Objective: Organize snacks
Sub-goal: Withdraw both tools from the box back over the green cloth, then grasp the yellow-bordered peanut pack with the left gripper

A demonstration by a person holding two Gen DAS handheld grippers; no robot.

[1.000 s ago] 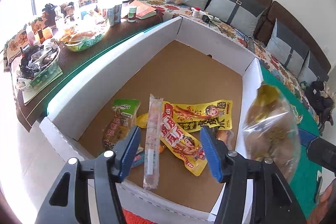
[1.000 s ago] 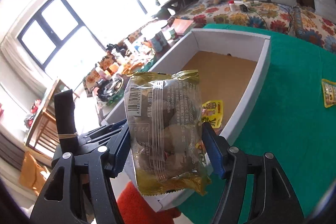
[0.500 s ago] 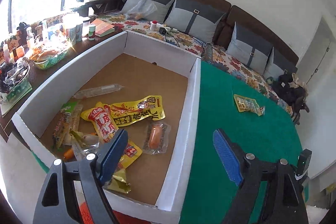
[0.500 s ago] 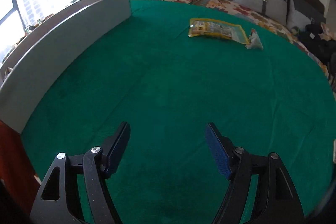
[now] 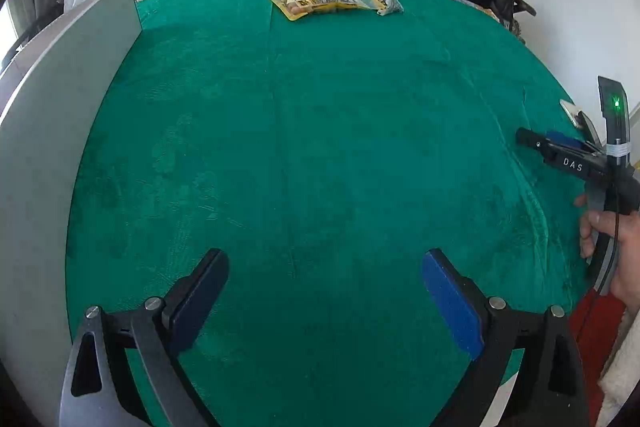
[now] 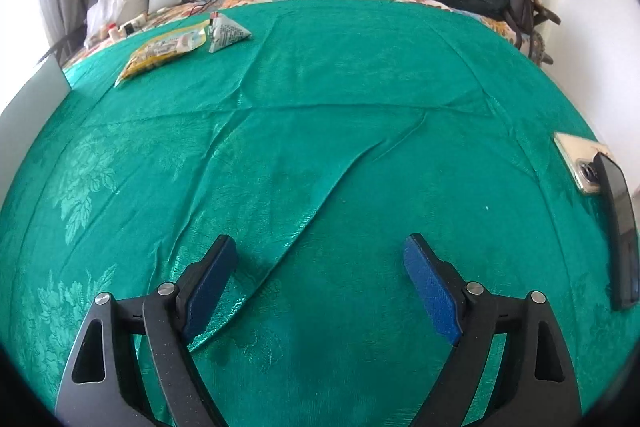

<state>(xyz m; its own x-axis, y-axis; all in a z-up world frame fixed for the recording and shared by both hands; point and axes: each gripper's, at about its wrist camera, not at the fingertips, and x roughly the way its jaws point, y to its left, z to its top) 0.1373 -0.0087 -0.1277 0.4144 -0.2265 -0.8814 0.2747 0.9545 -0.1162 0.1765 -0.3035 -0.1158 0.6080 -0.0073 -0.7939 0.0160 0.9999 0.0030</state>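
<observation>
Left wrist view: left gripper [image 5: 324,291] w/ blue pads spread wide, jaws just been opening, nothing btwn them, over green patterned cloth [image 5: 320,147]. Right gripper [image 6: 320,275] likewise just opened wide, empty. Flat yellow snack packet [image 5: 324,1] and small grey triangular pouch [image 5: 389,1] lie touching at cloth's far edge. White cardboard box wall [image 5: 60,107] stands on left.

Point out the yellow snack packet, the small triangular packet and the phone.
yellow snack packet [image 6: 160,53]: right wrist view, middle of the bag.
triangular packet [image 6: 228,33]: right wrist view, its printed face.
phone [image 6: 580,163]: right wrist view, pale back.
</observation>
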